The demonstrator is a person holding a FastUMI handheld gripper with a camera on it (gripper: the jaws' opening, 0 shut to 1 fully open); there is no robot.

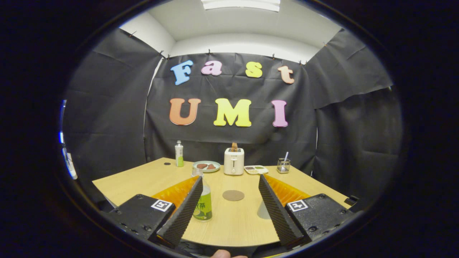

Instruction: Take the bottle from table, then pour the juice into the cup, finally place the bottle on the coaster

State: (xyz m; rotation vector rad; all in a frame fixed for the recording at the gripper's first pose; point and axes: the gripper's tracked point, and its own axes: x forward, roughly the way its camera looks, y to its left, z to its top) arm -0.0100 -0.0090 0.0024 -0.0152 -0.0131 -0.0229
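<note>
Green-labelled juice bottle [203, 206] stands upright against the left finger; round brown coaster [233, 195] lies flat beyond; cup [264, 210] beside the right finger.

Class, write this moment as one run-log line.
stage: before grasp | gripper: open, holding nothing | bottle: upright beside left finger | coaster: bare, ahead between fingers | cup: by right finger

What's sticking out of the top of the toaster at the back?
A brownish slice, likely toast, stands in the toaster's slot; its lower part is hidden inside. The open gripper is far short of it.
</note>
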